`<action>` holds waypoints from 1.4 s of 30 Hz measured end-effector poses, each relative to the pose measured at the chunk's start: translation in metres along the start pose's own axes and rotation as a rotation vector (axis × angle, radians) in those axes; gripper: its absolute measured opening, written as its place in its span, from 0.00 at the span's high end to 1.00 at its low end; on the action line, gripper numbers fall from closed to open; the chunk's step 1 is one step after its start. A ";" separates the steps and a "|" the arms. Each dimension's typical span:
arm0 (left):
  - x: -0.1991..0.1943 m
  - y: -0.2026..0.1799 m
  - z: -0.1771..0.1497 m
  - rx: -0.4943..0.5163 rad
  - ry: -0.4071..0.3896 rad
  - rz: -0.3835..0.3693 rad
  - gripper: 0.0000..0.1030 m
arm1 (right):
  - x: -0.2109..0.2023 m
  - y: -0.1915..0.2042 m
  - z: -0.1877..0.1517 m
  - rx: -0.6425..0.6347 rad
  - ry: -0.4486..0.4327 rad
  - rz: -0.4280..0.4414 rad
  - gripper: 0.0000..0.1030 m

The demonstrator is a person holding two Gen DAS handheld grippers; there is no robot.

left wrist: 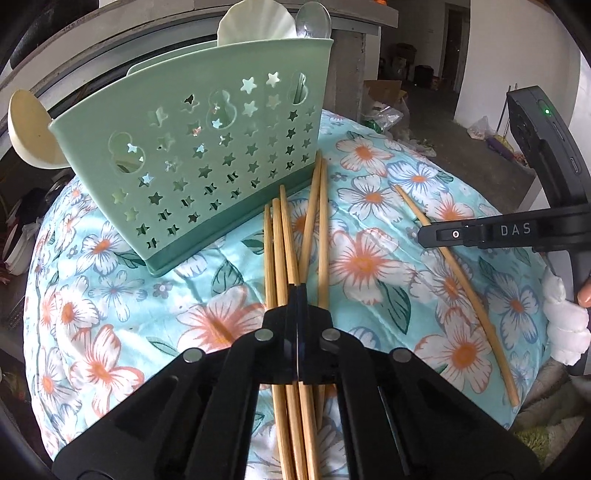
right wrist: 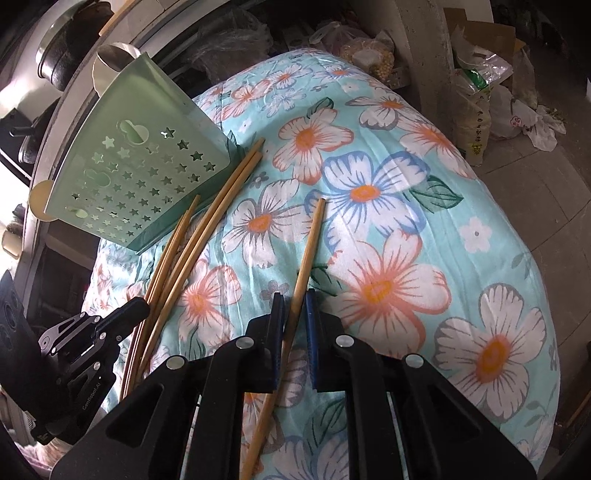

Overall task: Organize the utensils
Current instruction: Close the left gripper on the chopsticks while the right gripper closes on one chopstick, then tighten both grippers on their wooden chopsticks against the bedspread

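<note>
- My left gripper (left wrist: 297,291) is clenched over the bunch of chopsticks (left wrist: 280,240) lying on the floral cloth (left wrist: 369,258).
- My right gripper (right wrist: 294,306) is released, its fingers straddling a single chopstick (right wrist: 308,243) without touching it.
- The green holder (left wrist: 192,147) stands just beyond the bunch, spoons (left wrist: 314,18) poking up inside it.

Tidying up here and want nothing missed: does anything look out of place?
Yes. One chopstick lies alone on the floral cloth, apart from the bundle of chopsticks beside the green holder. The right gripper straddles it, jaws open.
</note>
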State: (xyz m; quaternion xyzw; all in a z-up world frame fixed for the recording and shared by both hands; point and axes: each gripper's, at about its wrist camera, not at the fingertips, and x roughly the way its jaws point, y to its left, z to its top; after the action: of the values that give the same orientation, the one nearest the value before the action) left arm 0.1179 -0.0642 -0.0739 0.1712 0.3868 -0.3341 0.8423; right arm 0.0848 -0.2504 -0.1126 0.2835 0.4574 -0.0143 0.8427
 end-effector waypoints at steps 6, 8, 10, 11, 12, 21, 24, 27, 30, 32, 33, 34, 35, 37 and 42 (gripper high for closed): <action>-0.005 0.007 0.000 -0.043 -0.013 -0.012 1.00 | 0.000 -0.003 0.000 0.007 -0.001 0.022 0.89; -0.009 0.007 0.000 -0.049 -0.019 -0.019 1.00 | 0.000 -0.003 0.000 0.009 -0.002 0.027 0.89; -0.014 0.007 0.000 -0.048 -0.022 -0.026 1.00 | 0.000 -0.004 0.000 0.011 -0.003 0.033 0.89; -0.016 0.006 0.000 -0.045 -0.024 -0.028 1.00 | 0.000 -0.004 0.000 0.012 -0.003 0.035 0.89; -0.018 0.005 -0.001 -0.041 -0.024 -0.029 1.00 | 0.000 -0.005 0.000 0.012 -0.003 0.036 0.89; -0.010 0.029 -0.001 -0.142 0.022 -0.006 0.90 | -0.001 -0.005 0.000 0.011 0.001 0.040 0.89; -0.002 0.042 -0.005 -0.208 0.065 -0.056 0.88 | 0.000 -0.005 0.000 0.014 0.002 0.042 0.89; 0.000 0.050 -0.006 -0.254 0.071 -0.103 0.88 | 0.000 -0.005 0.000 0.013 0.001 0.041 0.89; 0.003 0.050 -0.006 -0.244 0.080 -0.098 0.87 | 0.000 -0.005 0.000 0.013 0.000 0.039 0.89; 0.005 0.048 -0.003 -0.226 0.087 -0.094 0.87 | 0.001 -0.005 0.000 0.012 -0.001 0.037 0.89; 0.007 0.046 -0.001 -0.214 0.093 -0.089 0.87 | 0.001 -0.005 0.000 0.012 -0.002 0.036 0.89; 0.009 0.044 0.001 -0.202 0.100 -0.086 0.86 | 0.001 -0.005 0.000 0.012 -0.001 0.037 0.89; 0.012 0.043 0.002 -0.191 0.114 -0.081 0.85 | 0.001 -0.005 0.000 0.012 -0.002 0.037 0.89; 0.019 0.039 0.004 -0.166 0.143 -0.065 0.86 | 0.001 -0.005 0.000 0.012 -0.003 0.035 0.89; 0.018 0.038 0.006 -0.152 0.133 -0.054 0.95 | 0.000 -0.004 0.000 0.011 -0.005 0.032 0.89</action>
State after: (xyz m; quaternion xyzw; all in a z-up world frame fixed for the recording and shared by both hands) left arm 0.1566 -0.0479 -0.0830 0.1183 0.4706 -0.3143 0.8159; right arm 0.0834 -0.2538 -0.1150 0.2953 0.4505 -0.0041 0.8425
